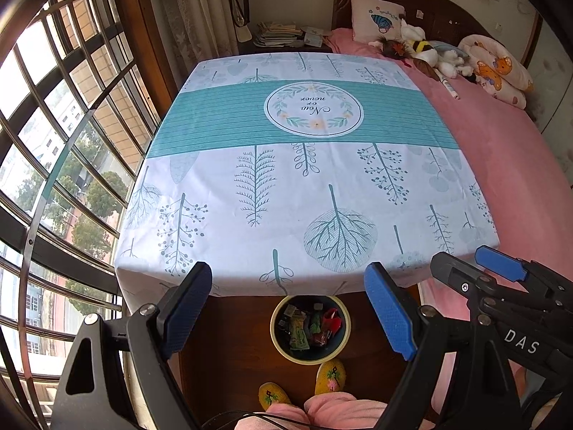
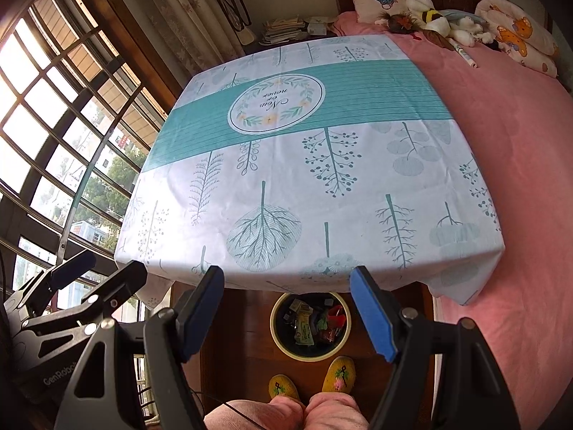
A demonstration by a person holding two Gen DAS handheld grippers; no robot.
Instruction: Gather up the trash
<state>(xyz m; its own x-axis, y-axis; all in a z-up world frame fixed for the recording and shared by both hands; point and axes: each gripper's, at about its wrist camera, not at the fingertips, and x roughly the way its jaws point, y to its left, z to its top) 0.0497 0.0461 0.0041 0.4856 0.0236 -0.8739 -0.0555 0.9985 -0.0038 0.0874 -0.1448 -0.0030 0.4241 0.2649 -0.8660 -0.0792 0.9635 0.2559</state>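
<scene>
A round cream-rimmed trash bin point(image 1: 277, 344) point(image 2: 275, 337) stands on the wooden floor just below the table's near edge, holding several colourful wrappers point(image 1: 311, 326) point(image 2: 315, 326). My left gripper point(image 1: 290, 313) hangs open above the bin, nothing between its blue pads. My right gripper point(image 2: 290, 313) is open too and holds nothing; it also shows at the right of the left wrist view point(image 1: 501, 265). The table point(image 1: 293, 186) point(image 2: 304, 179) wears a white and teal leaf-print cloth with nothing lying on it.
A bed with a pink sheet point(image 1: 501, 150) point(image 2: 508, 125) borders the table's right side, with pillows and plush toys at its head point(image 1: 429, 50). A barred window point(image 1: 64, 125) fills the left. A person's yellow slippers point(image 1: 329, 376) point(image 2: 338, 372) and pink-clad knees sit behind the bin.
</scene>
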